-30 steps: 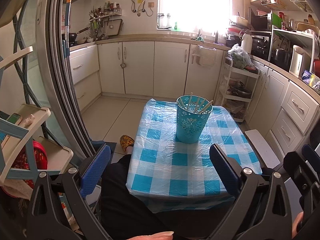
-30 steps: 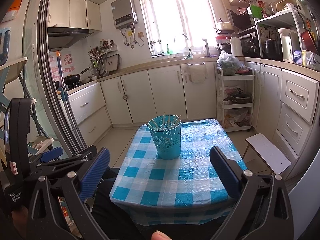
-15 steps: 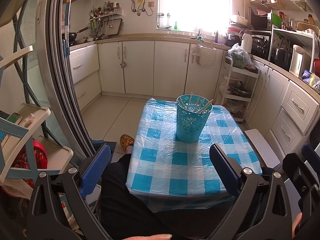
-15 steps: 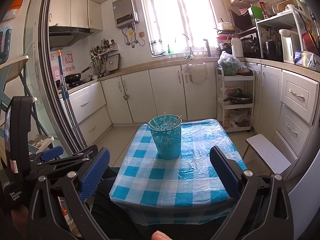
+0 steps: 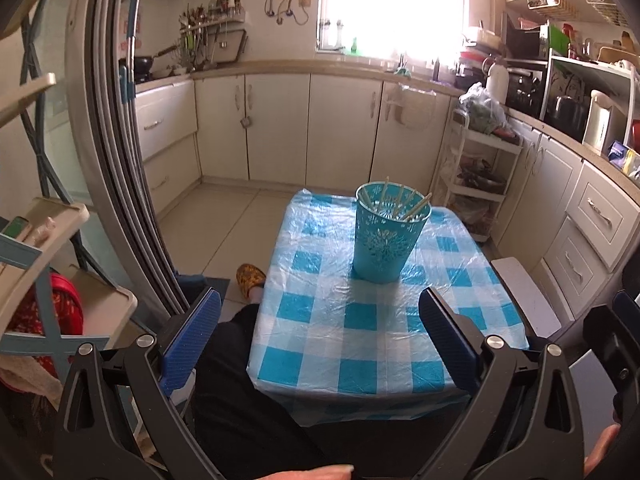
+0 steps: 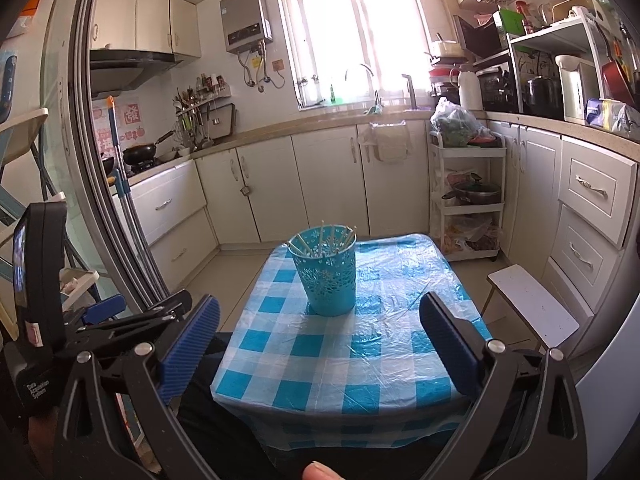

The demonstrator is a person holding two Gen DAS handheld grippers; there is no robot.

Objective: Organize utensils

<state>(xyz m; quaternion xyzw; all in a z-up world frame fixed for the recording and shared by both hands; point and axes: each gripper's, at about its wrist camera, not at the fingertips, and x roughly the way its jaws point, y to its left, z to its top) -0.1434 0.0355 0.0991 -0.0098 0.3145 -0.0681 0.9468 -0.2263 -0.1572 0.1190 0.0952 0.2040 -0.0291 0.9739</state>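
Note:
A turquoise perforated cup (image 5: 385,236) (image 6: 325,271) stands upright on the small table with the blue-and-white checked cloth (image 5: 340,320) (image 6: 360,344). Several pale chopsticks (image 5: 404,206) (image 6: 320,240) stick out of its rim. My left gripper (image 5: 320,332) is open, held back over the table's near edge with nothing between its blue pads. My right gripper (image 6: 320,332) is open too, also near the front edge and well short of the cup. The left gripper's body (image 6: 60,320) shows at the left of the right wrist view.
A person's dark trouser leg (image 5: 240,400) and yellow slipper (image 5: 250,276) lie left of the table. A white stool (image 6: 532,308) stands to the right. A sliding door frame (image 5: 120,160) and a folding rack (image 5: 40,280) are at the left; cabinets (image 6: 320,184) line the far wall.
Both views have shifted only slightly. The cup and chopsticks stay where they were, and both grippers remain open.

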